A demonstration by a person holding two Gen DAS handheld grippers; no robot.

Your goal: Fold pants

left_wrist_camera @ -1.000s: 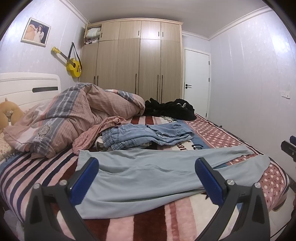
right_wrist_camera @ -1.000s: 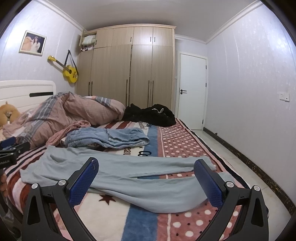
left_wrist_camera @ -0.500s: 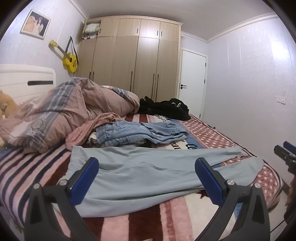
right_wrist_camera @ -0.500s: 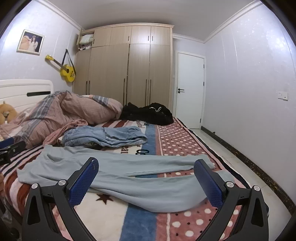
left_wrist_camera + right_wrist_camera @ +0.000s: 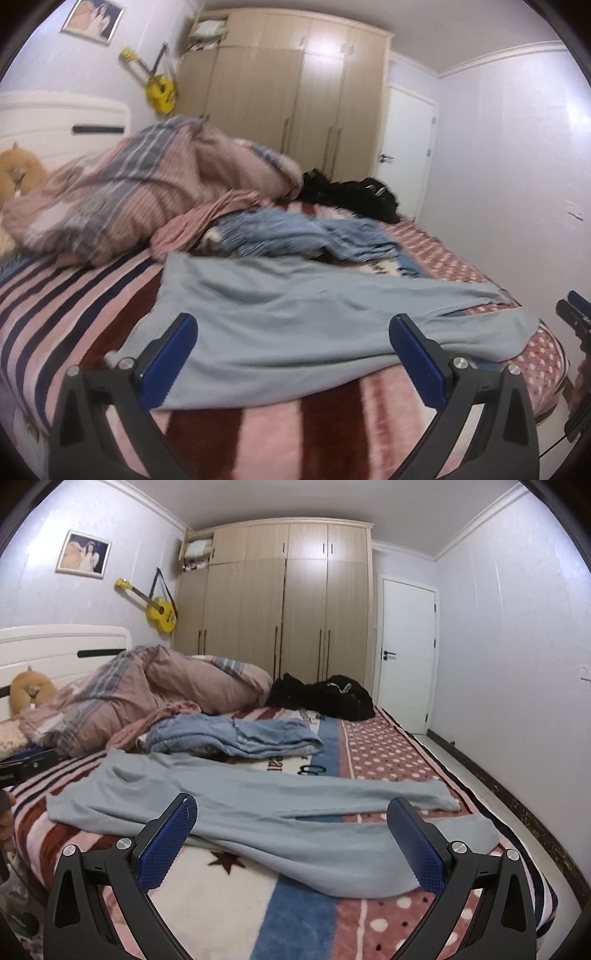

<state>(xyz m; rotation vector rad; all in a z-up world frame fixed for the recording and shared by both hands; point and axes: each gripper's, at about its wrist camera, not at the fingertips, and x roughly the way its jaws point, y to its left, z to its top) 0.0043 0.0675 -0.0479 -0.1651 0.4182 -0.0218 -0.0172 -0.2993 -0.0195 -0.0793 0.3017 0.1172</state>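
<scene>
Light blue pants (image 5: 295,317) (image 5: 258,812) lie spread across the bed's near part, waist to the left, both legs running right. My left gripper (image 5: 293,356) hangs open just over the waist end, nothing between its blue pads. My right gripper (image 5: 291,840) is open too, above the nearer leg close to the cuffs. In the left wrist view the right gripper shows as a dark tip at the far right edge (image 5: 576,317). In the right wrist view the left gripper appears as a dark part at the left edge (image 5: 29,766).
Crumpled blue jeans (image 5: 229,738) and a pink garment (image 5: 147,725) lie just behind the pants. A bundled pink striped duvet (image 5: 147,690) and black clothes (image 5: 325,698) sit further back. The patterned blanket (image 5: 221,897) covers the bed; floor (image 5: 517,812) runs along its right side.
The left wrist view has swung and tilted, now blurred, moving closer to the waist end. The right gripper has dropped and shifted slightly left towards the legs. The pants have not moved.
</scene>
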